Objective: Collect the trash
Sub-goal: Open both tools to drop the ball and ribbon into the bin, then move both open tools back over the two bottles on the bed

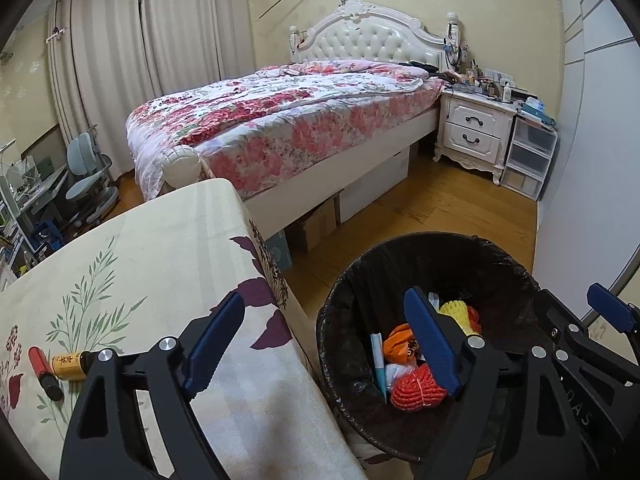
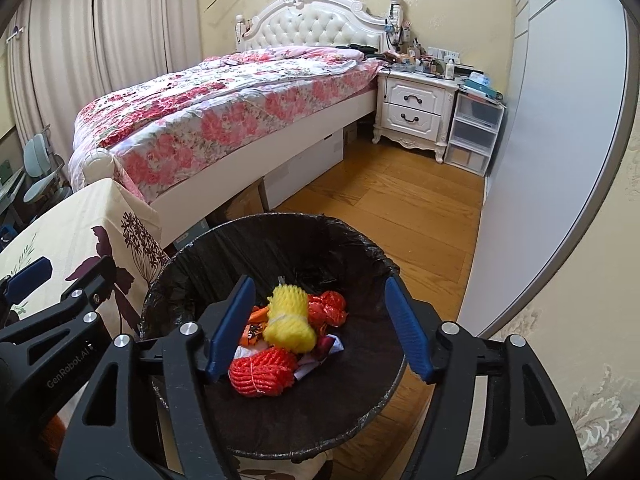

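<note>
A round trash bin with a black liner (image 1: 344, 280) (image 2: 360, 248) stands on the floor beside the table. Inside lie a red net bundle (image 1: 416, 390) (image 2: 260, 372), a yellow foam net (image 1: 454, 310) (image 2: 290, 322), orange and red wrappers (image 2: 328, 308) and a blue-white tube (image 1: 378, 360). My left gripper (image 1: 326, 344) is open and empty, spanning the table edge and the bin rim. My right gripper (image 2: 320, 328) is open and empty above the bin. A red lighter-like tube (image 1: 44, 372) and a small brown bottle with a yellow label (image 1: 72, 366) lie on the table at the left.
The table has a cream floral cloth (image 1: 160, 264) (image 2: 72, 232). A bed with a flowered quilt (image 1: 280, 120) stands behind, cardboard boxes (image 1: 320, 220) under it. A white nightstand (image 1: 476, 132) and plastic drawers (image 1: 528, 160) stand at the right by a white wardrobe. The floor is wooden (image 2: 400, 208).
</note>
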Demonstrator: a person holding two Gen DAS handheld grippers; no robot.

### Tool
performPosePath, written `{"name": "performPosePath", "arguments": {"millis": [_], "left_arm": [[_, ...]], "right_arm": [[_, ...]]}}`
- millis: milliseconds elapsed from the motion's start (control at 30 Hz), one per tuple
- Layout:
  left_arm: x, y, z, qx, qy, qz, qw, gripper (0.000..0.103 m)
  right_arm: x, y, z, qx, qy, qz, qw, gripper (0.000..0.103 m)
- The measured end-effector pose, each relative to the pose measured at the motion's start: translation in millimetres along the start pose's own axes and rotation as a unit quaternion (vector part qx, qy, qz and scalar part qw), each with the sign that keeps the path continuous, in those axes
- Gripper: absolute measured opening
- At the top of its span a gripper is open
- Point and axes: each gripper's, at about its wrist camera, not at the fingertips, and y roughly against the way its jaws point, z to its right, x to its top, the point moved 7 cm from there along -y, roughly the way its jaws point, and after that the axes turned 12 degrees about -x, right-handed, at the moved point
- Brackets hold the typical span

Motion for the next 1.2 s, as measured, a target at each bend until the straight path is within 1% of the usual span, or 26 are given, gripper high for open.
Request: {"name": "performPosePath", "arguments": {"millis": [33,100,167,300,533,867,1100,1200], "left_arm": [[0,2,-1,0.002,0.001,0.001,1.0000,0.082],[-1,6,-4,0.005,0.004,0.003,1.0000,0.083],[-3,11,-8,0.009,0.006,0.003,0.9999,0.083],[-10,22,-20,0.022,0.010,0.001,0.9997,0.083],[-25,45,-53,0.043,0.037,-0.002,0.9984,0.083],[-54,79,-112,0.084,0.079,-0.005,0.9933,0.083],[-80,102,-163,0.116,0.120,-0.017,0.9858,0.083],[-89,108,-185,0.135,0.134,-0.024,0.9815,0.083]], "right_arm": [[0,1,0,-0.001,0.001,0.001,1.000,0.067],[-1,5,2,-0.002,0.003,0.002,1.000,0.072],[-2,8,1,-0.002,0.003,0.004,1.000,0.073],[-5,17,-4,0.005,0.006,0.002,1.000,0.074],[-16,34,-26,0.023,0.023,0.002,0.999,0.074],[-34,66,-80,0.075,0.058,0.005,0.996,0.075],[-47,84,-122,0.107,0.093,0.003,0.990,0.075],[-54,89,-140,0.122,0.104,-0.006,0.987,0.075]]}}
